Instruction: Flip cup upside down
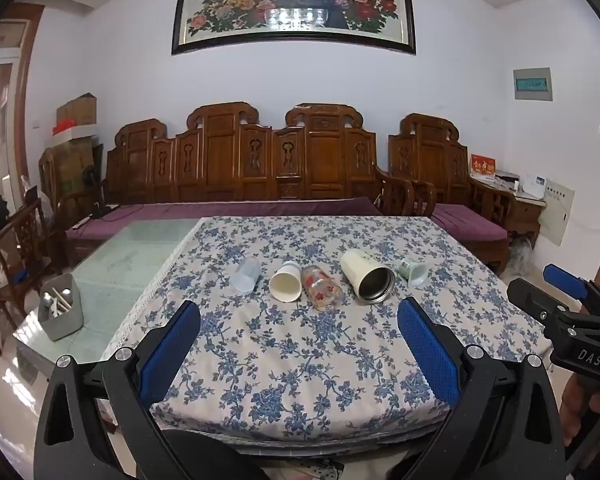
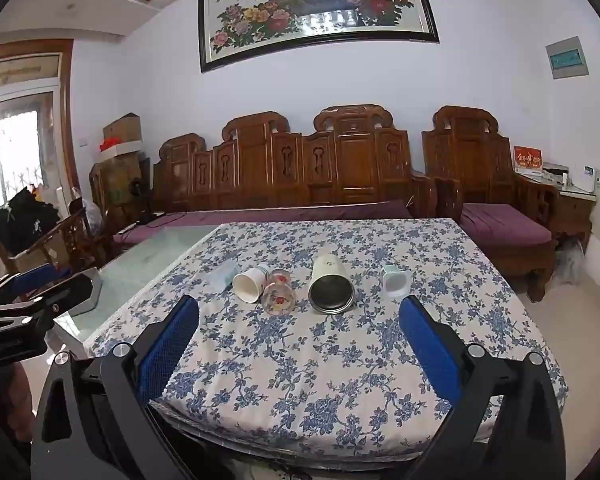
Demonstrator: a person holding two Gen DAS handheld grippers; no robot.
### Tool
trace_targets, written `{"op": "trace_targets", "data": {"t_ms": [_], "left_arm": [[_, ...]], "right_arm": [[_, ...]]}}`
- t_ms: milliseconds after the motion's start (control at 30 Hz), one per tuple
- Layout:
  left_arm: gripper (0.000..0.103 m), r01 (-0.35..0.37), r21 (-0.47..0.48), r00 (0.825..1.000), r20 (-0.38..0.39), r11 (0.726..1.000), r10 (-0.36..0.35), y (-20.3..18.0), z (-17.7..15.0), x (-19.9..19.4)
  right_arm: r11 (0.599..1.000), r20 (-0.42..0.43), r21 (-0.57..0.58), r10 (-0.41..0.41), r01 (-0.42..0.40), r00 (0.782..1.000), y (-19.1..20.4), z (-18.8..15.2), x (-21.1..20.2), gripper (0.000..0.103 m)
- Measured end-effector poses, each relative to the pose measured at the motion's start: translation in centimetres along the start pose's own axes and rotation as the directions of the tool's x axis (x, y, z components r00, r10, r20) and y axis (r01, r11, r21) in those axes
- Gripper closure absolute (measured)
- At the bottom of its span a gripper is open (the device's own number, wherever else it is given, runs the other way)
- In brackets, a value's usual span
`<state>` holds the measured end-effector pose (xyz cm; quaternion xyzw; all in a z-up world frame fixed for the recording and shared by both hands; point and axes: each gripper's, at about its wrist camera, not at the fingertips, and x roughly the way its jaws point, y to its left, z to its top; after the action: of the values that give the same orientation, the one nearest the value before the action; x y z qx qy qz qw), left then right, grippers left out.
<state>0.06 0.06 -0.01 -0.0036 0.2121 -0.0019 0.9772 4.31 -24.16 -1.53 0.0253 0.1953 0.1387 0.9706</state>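
Several cups lie on their sides in a row on the floral tablecloth (image 1: 300, 360): a clear plastic cup (image 1: 246, 275), a white paper cup (image 1: 286, 283), a flower-printed glass (image 1: 321, 288), a cream steel-lined tumbler (image 1: 366, 277) and a small pale green cup (image 1: 414, 271). In the right wrist view they show as the clear cup (image 2: 223, 274), paper cup (image 2: 250, 284), glass (image 2: 278, 295), tumbler (image 2: 330, 286) and green cup (image 2: 395, 280). My left gripper (image 1: 300, 324) is open and empty, short of the row. My right gripper (image 2: 300, 320) is open and empty too.
The cloth covers the right part of a glass-topped table (image 1: 132, 256). A grey holder with utensils (image 1: 60, 308) stands on the bare glass at left. A carved wooden sofa (image 1: 260, 168) with purple cushions runs behind the table.
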Motion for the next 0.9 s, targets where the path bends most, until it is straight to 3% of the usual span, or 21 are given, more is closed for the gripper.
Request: {"op": "trace_targets", "data": {"t_ms": [900], "left_arm": [[0.008, 0.006, -0.002, 1.000, 0.015, 1.000, -0.006, -0.71, 0.36, -0.20]], "right_arm": [[1.000, 0.003, 0.011, 0.009, -0.009, 1.000, 0.12, -0.29, 0.00, 0.002]]}}
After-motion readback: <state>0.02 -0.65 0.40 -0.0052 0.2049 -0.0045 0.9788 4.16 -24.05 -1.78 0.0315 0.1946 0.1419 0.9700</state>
